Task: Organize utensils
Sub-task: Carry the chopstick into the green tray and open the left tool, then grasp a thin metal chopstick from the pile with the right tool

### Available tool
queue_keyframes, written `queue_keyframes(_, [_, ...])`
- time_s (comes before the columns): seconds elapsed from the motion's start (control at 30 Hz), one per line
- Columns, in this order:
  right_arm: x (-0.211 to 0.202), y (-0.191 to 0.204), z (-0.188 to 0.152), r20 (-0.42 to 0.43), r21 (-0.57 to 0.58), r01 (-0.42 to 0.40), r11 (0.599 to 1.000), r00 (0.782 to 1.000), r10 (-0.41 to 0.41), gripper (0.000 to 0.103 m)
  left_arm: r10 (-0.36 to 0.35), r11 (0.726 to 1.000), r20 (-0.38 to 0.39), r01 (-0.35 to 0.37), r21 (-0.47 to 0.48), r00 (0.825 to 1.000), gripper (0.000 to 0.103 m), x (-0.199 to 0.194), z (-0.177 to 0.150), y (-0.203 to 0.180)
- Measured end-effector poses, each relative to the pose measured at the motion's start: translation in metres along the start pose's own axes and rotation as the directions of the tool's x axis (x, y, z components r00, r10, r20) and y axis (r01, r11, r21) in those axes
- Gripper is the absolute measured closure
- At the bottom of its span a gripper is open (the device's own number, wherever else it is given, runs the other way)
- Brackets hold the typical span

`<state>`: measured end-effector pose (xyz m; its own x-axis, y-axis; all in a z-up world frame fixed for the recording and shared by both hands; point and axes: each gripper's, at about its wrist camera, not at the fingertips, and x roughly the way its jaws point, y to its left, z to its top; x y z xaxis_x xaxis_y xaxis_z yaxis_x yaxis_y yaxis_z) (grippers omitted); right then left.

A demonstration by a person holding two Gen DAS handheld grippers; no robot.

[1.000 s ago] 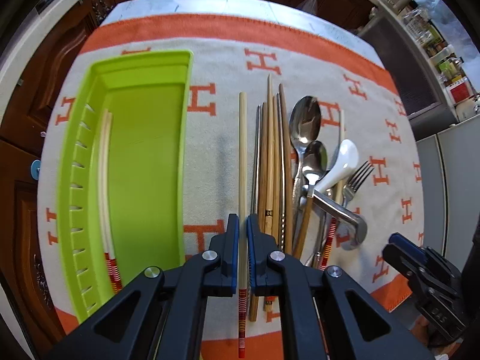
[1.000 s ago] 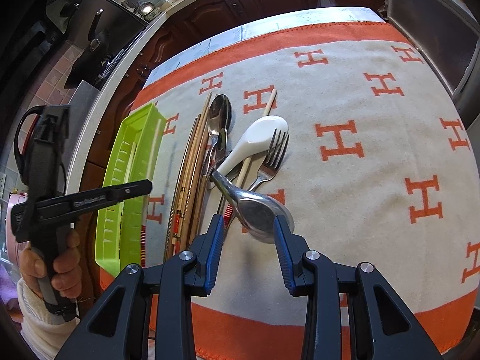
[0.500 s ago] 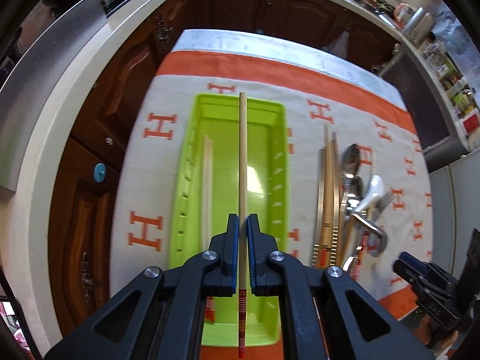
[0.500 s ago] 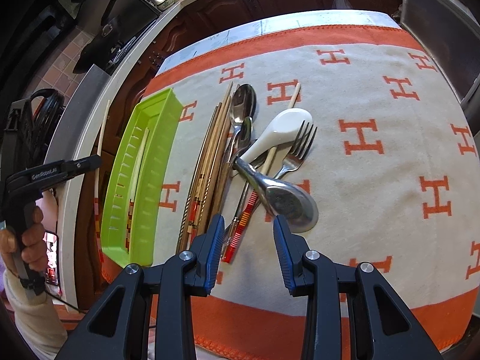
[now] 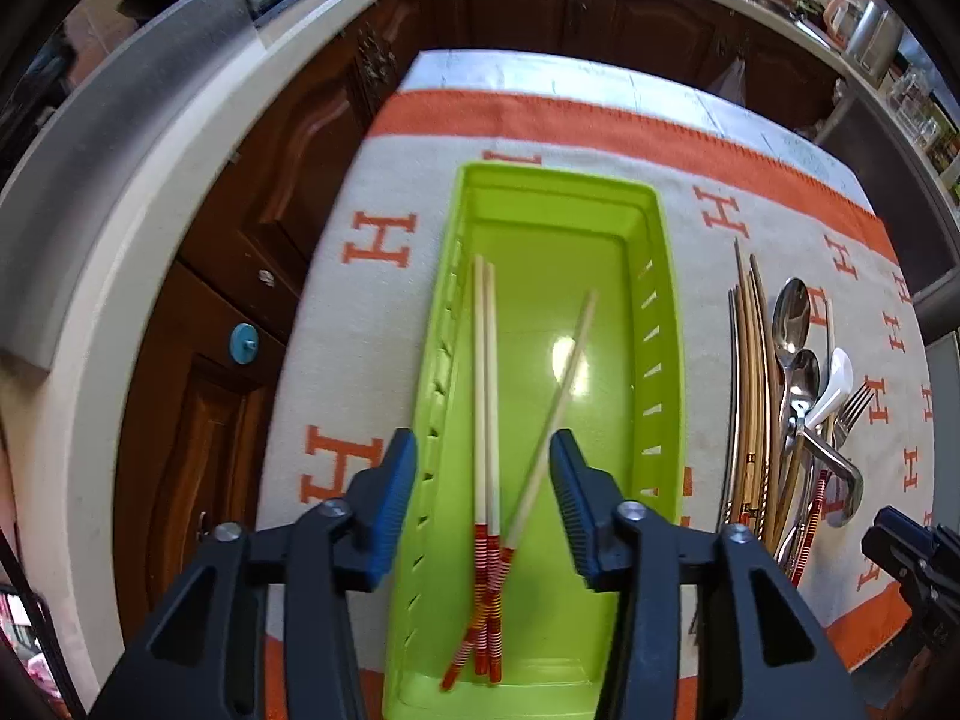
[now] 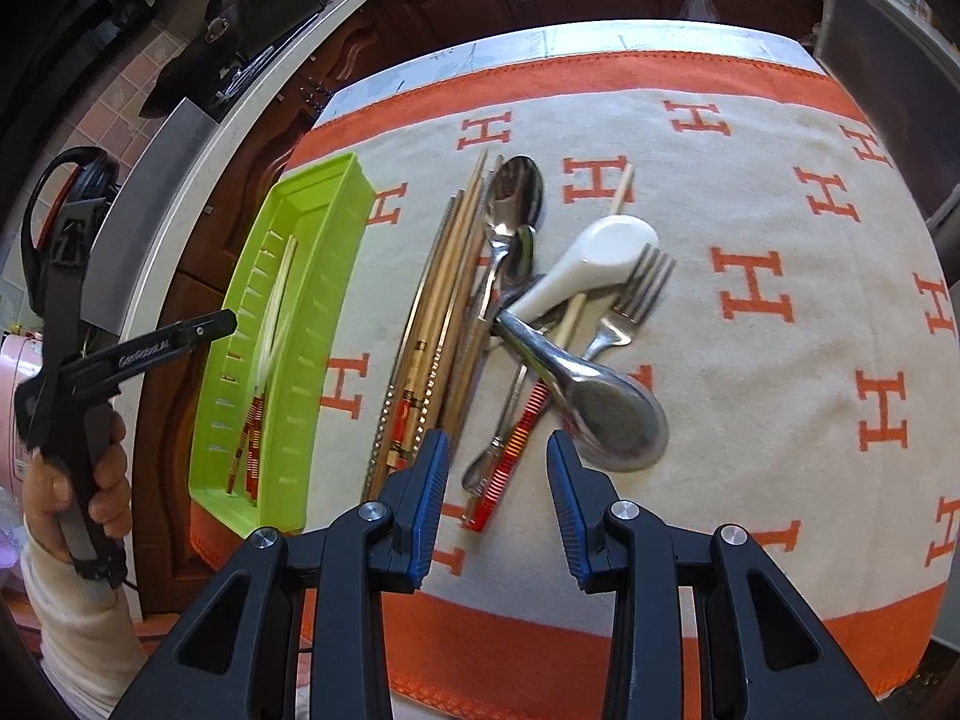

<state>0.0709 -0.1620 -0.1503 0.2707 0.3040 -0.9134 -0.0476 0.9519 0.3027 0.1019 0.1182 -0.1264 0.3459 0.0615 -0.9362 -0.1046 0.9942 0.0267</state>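
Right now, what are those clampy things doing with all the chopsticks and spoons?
A person is sorting utensils with a gripper in each hand. The left gripper has just opened above the green tray, and a chopstick lies slanted in it beside two others. The right gripper hovers open over the pile of spoons, a fork and more chopsticks on the orange and white cloth, holding nothing.

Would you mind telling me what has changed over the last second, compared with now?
The left gripper carried a chopstick from the utensil pile over the green tray. Its jaws have just been opening, and the chopstick now lies slanted in the tray beside two others. The right gripper stayed open, holding nothing; the pile looks undisturbed.
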Motion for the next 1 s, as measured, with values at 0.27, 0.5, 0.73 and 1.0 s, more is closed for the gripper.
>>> queue_keyframes(0.27, [0.041,0.036,0.042,-0.077,-0.005,-0.028,1.000,0.997,0.028,0.069,0.023,0.995,0.149,-0.008,-0.095,0.989,0.039,-0.040,-0.033,0.021])
queue_keyframes(0.5, [0.094,0.051,0.071,-0.194,0.088,-0.015,0.996,0.981,0.032,0.074,0.063,0.991,0.150,-0.043,-0.130,0.987,0.039,-0.031,-0.046,0.036])
queue_keyframes(0.73, [0.110,0.062,0.077,-0.210,0.102,0.013,0.995,0.978,0.009,0.076,0.043,0.989,0.148,-0.020,-0.149,0.988,0.039,-0.022,-0.046,0.046])
queue_keyframes(1.0, [0.120,0.071,0.081,-0.230,0.113,0.031,0.993,0.973,-0.004,0.079,0.017,0.989,0.134,0.003,-0.147,0.991,0.039,-0.012,-0.046,0.049])
